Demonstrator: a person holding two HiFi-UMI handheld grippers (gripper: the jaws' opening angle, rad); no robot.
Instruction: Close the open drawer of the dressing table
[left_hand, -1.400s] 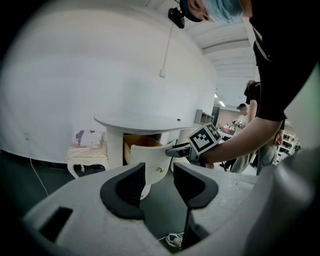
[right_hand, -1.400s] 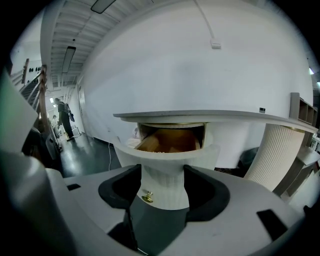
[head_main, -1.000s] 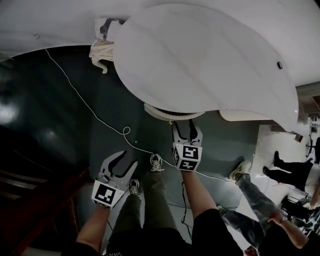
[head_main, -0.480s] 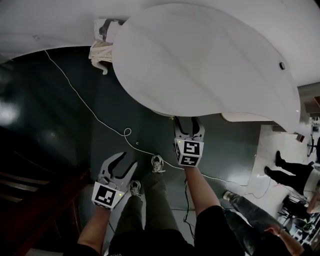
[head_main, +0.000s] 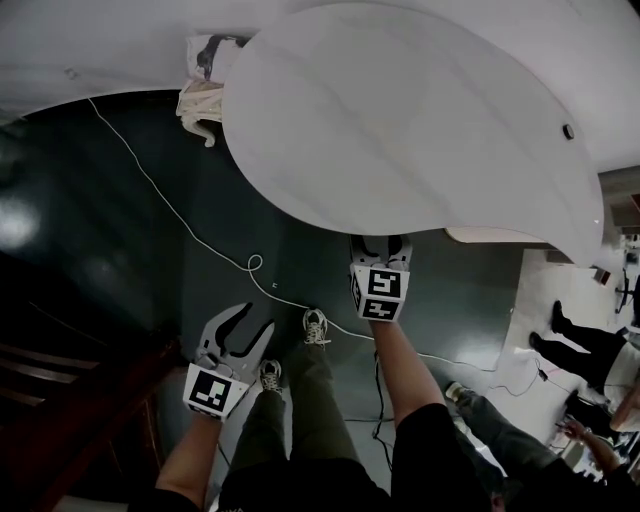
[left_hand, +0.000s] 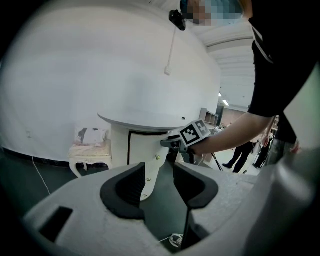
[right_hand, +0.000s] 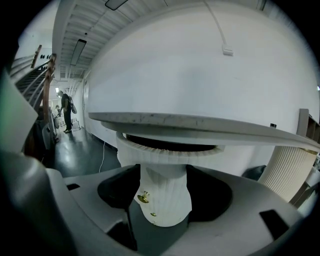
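Right gripper (right_hand: 164, 201) first: its jaws stood wide apart, and the ribbed white drawer (right_hand: 165, 177) front sat right between them, nose-on! I couldn't tell whether the pads actually pressed on the sides, so I read it as a straddle and push, not a clamp. A brass knob (right_hand: 143, 198) showed just inside the left jaw, with a second, smaller one below it.

Left gripper (left_hand: 161, 182): jaws apart as well, and nothing held. It hung low and well back from the furniture, only looking on.

Moving outward, the drawer's ribbed rim (right_hand: 170, 146) showed a dark crescent of interior under the tabletop, so it wasn't fully home. From the head view, though, the drawer was out of sight beneath the dressing table (head_main: 400, 120), and only the right gripper's cube poked out at the edge. My judgement: nearly there, with a short last push to seat it flush.

The count: two grippers, one dressing table, one drawer in play and two knobs seen from the right gripper. One small upholstered stool (head_main: 204, 92) stood at the table's far end. One white cable (head_main: 160, 195) trailed across the dark floor.
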